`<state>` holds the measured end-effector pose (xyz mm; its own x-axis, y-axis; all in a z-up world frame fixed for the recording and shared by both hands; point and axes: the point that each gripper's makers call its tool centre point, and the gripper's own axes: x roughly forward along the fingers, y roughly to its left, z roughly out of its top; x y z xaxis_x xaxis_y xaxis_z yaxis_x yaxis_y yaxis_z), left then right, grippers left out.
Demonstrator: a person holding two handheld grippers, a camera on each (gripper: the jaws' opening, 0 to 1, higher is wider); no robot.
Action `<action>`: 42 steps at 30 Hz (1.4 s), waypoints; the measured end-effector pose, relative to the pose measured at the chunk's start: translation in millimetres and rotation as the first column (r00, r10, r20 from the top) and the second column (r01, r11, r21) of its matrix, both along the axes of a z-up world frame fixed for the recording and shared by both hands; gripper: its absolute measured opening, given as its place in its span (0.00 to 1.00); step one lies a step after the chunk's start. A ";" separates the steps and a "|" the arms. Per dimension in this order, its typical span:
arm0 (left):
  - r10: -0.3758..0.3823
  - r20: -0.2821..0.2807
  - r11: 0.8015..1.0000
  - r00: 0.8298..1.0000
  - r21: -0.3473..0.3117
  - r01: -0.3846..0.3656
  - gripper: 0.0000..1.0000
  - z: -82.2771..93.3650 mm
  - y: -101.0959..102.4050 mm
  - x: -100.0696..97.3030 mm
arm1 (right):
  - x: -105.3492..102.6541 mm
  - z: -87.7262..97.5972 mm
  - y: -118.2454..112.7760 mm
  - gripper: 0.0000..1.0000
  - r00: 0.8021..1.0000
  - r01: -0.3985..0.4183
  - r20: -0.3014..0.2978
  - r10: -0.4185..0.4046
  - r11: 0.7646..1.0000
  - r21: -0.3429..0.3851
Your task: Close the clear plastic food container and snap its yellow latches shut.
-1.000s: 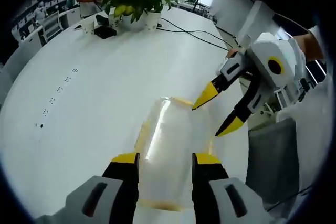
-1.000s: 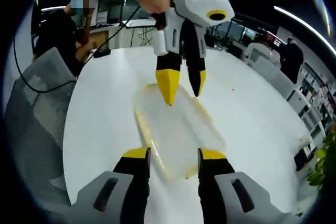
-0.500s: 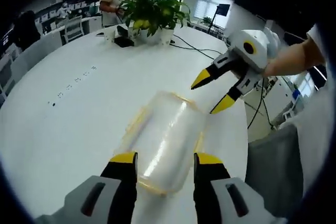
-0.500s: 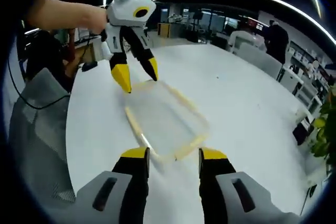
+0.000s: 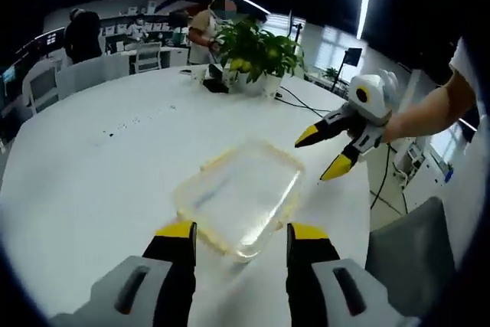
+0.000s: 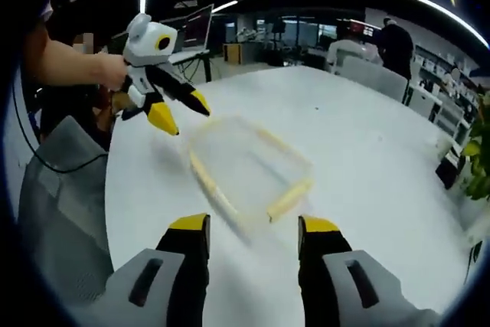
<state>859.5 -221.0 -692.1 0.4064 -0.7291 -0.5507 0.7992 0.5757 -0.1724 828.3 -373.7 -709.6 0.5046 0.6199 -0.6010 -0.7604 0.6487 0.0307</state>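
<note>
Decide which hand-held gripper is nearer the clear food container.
Left, by a little, I judge. The left hand-held gripper has the clear food container's near corner between its open jaw tips; the right hand-held gripper hovers open beside its far right corner, apart from it.

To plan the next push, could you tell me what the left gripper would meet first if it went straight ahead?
Probably the near edge of the clear container, just beyond the left gripper's open jaws; depth is uncertain.

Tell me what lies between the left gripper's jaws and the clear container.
Nothing: in the left gripper view, bare white table separates the open left gripper from the clear container, whose near corner reaches almost between the jaw tips.
</note>
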 end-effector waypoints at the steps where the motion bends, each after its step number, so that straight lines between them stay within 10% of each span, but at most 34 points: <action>1: 0.008 0.011 1.000 1.000 -0.012 -0.008 0.43 -0.5 1.0 -1.5 | -0.5 -1.0 0.6 0.43 1.000 -0.001 0.000 0.001 1.000 0.002; 15: 0.045 0.170 0.998 0.984 -0.047 -0.037 0.46 -22.6 0.3 -18.4 | 0.9 -25.2 6.7 0.43 1.000 -0.028 0.010 0.028 0.999 -0.027; 42: 0.025 0.149 1.000 0.989 -0.012 -0.023 0.41 -52.5 -5.2 -6.8 | 16.7 -58.0 9.0 0.40 0.999 -0.043 -0.012 0.042 0.994 -0.099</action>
